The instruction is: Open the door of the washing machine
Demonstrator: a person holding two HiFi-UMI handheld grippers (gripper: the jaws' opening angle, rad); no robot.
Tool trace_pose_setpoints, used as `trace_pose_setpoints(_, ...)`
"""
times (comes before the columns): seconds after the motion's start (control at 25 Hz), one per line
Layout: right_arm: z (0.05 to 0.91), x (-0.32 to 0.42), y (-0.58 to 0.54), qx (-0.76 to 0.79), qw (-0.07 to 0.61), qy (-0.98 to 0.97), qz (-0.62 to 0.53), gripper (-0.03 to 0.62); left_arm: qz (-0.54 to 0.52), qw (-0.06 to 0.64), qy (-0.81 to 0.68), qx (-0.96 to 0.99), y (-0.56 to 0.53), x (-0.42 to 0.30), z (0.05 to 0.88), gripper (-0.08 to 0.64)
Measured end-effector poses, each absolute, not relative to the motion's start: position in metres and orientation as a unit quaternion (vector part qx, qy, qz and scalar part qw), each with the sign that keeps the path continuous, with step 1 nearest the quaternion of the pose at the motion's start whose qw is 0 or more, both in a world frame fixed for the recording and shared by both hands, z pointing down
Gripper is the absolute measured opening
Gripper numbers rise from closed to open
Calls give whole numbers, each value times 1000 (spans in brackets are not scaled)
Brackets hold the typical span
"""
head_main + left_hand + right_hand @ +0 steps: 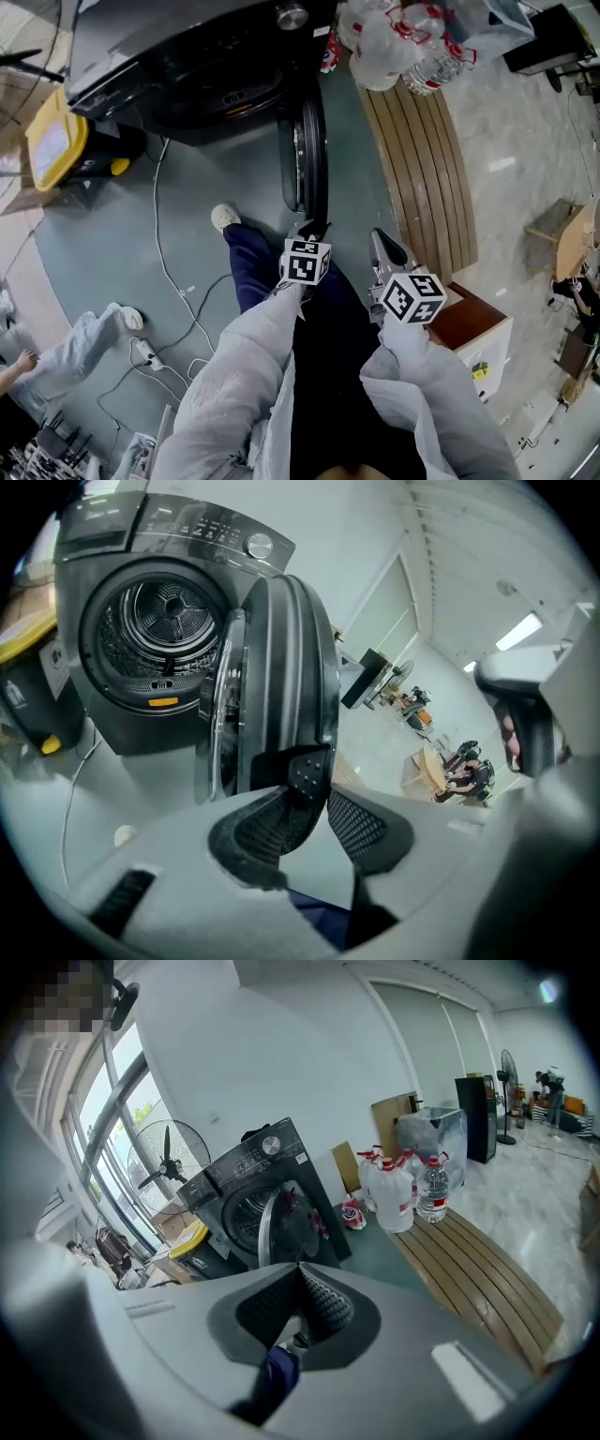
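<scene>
The dark grey washing machine [187,66] stands at the top of the head view, and its round door [309,155] is swung out edge-on toward me. My left gripper [314,230] sits just short of the door's free edge. In the left gripper view the drum [155,635] lies bare and the door [281,667] fills the middle. The jaws of the left gripper [323,785] are parted, the studded left pad [309,775] is close by the door's rim, and only floor shows in the gap. My right gripper [382,242] hangs to the right of the door. Its pads meet at the tip [300,1269], with nothing held.
A slatted wooden bench [422,159] runs along the right, with water bottles [403,42] at its far end. A yellow bin [56,141] stands left of the machine. Cables [169,262] and a power strip [145,352] lie on the floor. Another person's leg [75,342] is at left.
</scene>
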State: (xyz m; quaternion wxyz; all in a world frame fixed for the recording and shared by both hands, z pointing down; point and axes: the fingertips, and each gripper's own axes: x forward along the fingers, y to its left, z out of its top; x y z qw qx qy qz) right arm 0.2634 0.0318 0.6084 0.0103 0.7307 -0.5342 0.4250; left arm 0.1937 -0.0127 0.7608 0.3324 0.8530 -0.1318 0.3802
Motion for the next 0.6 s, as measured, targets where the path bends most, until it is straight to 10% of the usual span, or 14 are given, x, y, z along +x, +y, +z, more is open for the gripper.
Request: trace_pose_setpoints(0.6, 606, 284, 61, 752, 15, -503, 427, 9, 356, 364, -85, 856, 15, 240, 758, 138)
